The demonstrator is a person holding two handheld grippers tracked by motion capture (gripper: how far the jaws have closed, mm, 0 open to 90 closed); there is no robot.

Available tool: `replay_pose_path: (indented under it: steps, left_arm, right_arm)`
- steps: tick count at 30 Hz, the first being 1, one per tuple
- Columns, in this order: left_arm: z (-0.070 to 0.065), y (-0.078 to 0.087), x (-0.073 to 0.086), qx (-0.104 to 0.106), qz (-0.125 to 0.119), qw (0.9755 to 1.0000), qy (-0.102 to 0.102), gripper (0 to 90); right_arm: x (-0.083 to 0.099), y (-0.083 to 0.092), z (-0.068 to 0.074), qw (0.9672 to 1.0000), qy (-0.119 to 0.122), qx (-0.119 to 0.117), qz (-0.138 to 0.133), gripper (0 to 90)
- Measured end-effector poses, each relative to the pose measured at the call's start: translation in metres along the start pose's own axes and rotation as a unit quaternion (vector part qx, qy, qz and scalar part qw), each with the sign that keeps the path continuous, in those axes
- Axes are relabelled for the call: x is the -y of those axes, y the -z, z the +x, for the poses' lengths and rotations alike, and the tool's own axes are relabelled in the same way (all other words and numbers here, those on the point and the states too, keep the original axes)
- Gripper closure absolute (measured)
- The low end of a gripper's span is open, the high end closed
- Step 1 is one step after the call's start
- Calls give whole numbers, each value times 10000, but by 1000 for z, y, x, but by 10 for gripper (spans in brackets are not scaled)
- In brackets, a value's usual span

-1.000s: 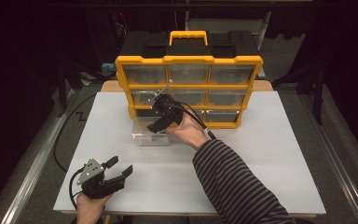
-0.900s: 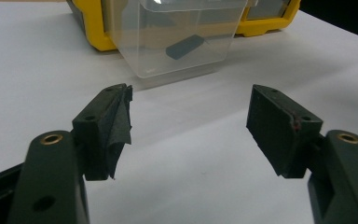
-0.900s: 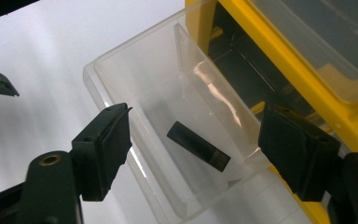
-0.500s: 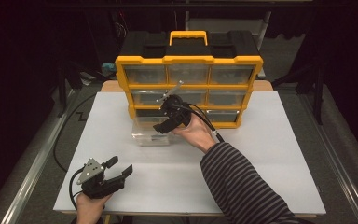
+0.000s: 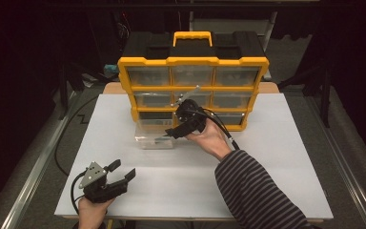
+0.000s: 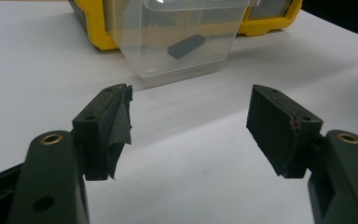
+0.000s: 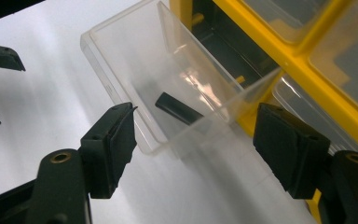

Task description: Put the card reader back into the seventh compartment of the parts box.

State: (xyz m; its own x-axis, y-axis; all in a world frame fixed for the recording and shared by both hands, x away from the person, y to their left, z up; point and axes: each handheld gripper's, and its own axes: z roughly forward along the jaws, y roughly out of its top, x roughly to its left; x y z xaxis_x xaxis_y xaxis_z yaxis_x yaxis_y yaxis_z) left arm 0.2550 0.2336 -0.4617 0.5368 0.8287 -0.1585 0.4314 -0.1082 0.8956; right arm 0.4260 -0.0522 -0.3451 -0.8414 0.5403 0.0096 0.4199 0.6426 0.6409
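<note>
A yellow and black drawer cabinet (image 5: 193, 76) stands at the back of the white table (image 5: 267, 157). Its bottom left clear plastic drawer (image 5: 153, 137) is pulled out onto the table, with a small black piece (image 7: 178, 108) lying inside; the same black piece (image 6: 187, 45) lies in the drawer (image 6: 182, 37) in the left gripper view. My right gripper (image 5: 174, 133) hangs open just above the drawer's (image 7: 135, 70) right end, holding nothing. Near the front left edge my left gripper (image 5: 123, 171) rests open and empty, pointing toward the drawer.
The cabinet's other clear drawers (image 5: 190, 76) are pushed in. A black cable (image 5: 226, 133) trails from the right gripper across the table. Metal rails (image 5: 28, 171) run along both sides of the table, with dark floor beyond.
My right gripper has lifted and drawn back to the right from the drawer. The left gripper has stayed where it was.
</note>
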Motion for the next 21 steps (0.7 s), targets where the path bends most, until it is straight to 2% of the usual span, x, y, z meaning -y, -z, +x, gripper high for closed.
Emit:
replay_pose_path:
  steps: [6, 21]
  left_arm:
    - [0, 0, 0, -1, -13, 10000, 18, 313]
    - [1, 1, 1, -9, -13, 10000, 45, 312]
  right_arm:
    - [12, 8, -6, 9999, -124, 35, -78, 303]
    - [35, 19, -13, 9996, -221, 52, -185, 306]
